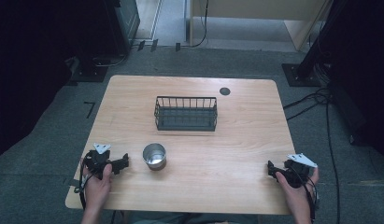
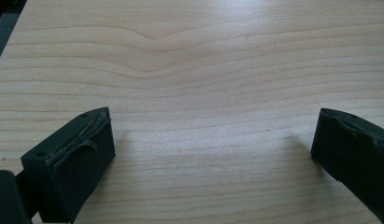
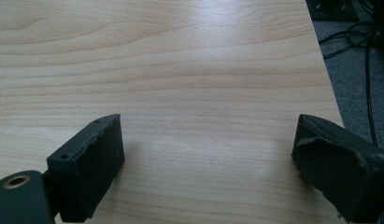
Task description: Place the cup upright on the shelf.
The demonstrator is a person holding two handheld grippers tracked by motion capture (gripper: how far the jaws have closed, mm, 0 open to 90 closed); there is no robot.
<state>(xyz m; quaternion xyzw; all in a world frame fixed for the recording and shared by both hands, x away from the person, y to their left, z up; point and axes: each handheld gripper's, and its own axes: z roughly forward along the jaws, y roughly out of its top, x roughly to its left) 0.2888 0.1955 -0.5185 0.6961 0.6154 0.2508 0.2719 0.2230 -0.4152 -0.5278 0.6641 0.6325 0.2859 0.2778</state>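
A black wire basket (image 1: 185,113) stands empty at the middle of the wooden table (image 1: 236,140). A small shiny metal cup (image 1: 154,156) stands upright in front of it, toward the left. My left gripper (image 1: 108,162) rests low at the front left of the table, just left of the cup and apart from it. In the left gripper view its gripper (image 2: 213,128) is open, with bare wood between the jaws. My right gripper (image 1: 290,171) sits at the front right corner. Its gripper (image 3: 208,133) is also open over bare wood, close to the table's right edge.
A dark round grommet (image 1: 224,91) sits in the tabletop behind the basket, to the right. Grey carpet (image 1: 320,140) surrounds the table, with cables (image 1: 316,100) on the floor at the right. Stand bases (image 1: 299,74) flank the far corners.
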